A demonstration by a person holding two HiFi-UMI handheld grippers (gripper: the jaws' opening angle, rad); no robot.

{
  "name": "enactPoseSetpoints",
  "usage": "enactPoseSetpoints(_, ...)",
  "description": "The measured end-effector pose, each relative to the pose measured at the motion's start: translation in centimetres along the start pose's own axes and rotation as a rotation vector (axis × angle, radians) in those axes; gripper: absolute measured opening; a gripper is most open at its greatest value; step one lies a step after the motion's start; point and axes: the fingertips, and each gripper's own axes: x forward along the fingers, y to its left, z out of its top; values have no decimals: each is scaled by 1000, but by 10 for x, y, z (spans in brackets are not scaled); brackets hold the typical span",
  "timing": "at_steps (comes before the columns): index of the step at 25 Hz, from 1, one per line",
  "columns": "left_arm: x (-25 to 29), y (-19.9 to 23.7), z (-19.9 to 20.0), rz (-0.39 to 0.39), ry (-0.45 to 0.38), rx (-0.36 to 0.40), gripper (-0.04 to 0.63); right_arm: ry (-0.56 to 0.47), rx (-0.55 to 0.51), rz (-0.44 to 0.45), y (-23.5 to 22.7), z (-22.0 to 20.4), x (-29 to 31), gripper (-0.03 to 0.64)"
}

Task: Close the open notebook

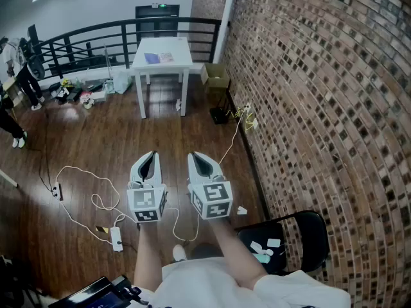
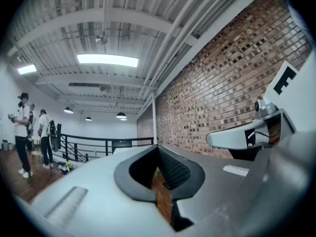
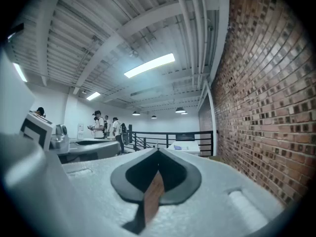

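L side: white plastic left gripper (image 2: 157,147), jaws fully together, tips meet, nothing between the dark pads. Held roughly level in front of the person's waist, above the floor.

R side: matching white right gripper (image 3: 158,150), jaws closed too and empty. Only a thin brown strip of background shows through the slot behind the tips.

Head view: both sit side by side, close but apart. Each has its marker cube on the side toward the person's forearms, tips aimed at the far end of the room.

Below them: dark wooden plank floor (image 1: 96,140) w/ white cables (image 1: 96,199) looping to a white power strip (image 1: 116,238). Just right of the person, a black chair (image 1: 307,233) stands by the red brick wall (image 1: 321,95), a few small pale items on its seat, can't tell what.

Task obj: notebook w/ purple and pinkish pages (image 1: 158,58) lies flat on the small white square table (image 1: 173,64) at the far end, well apart from both grippers. Prob. open, since two differently coloured halves sit side by side, but it's too small to be sure.

The table stands before a black metal railing (image 1: 103,34). A brown cardboard box (image 1: 215,76) is on the floor just right of it, by the wall. Several people (image 1: 22,76) stand at far left near the railing.
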Motion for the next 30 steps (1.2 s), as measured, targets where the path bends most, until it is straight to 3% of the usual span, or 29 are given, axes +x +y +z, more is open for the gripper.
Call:
enactPoseSetpoints(4,38,11,-16,-28,37,-35,11,34,-21,46,-8,-10,43,-14)
enactPoseSetpoints(8,78,23,-23,-31,38,-49,11,35,31,106,-23,-14,88,-14)
enactPoseSetpoints(13,164,56,-41,27,82,-30,14,-19,68,216,-58,-7,165,-12)
enactPoseSetpoints(15,204,67,-31,39,61,-43,14,-49,51,246,-80,7,196,-9)
enactPoseSetpoints(18,267,70,-8,34,13,-49,15,-87,34,240,-127,35,244,-11)
enactPoseSetpoints(22,328,64,-1,51,31,-12,14,-107,37,198,-186,56,295,-9)
enactPoseSetpoints(30,407,94,-28,46,76,-21,15,-22,58,228,-213,25,383,-9)
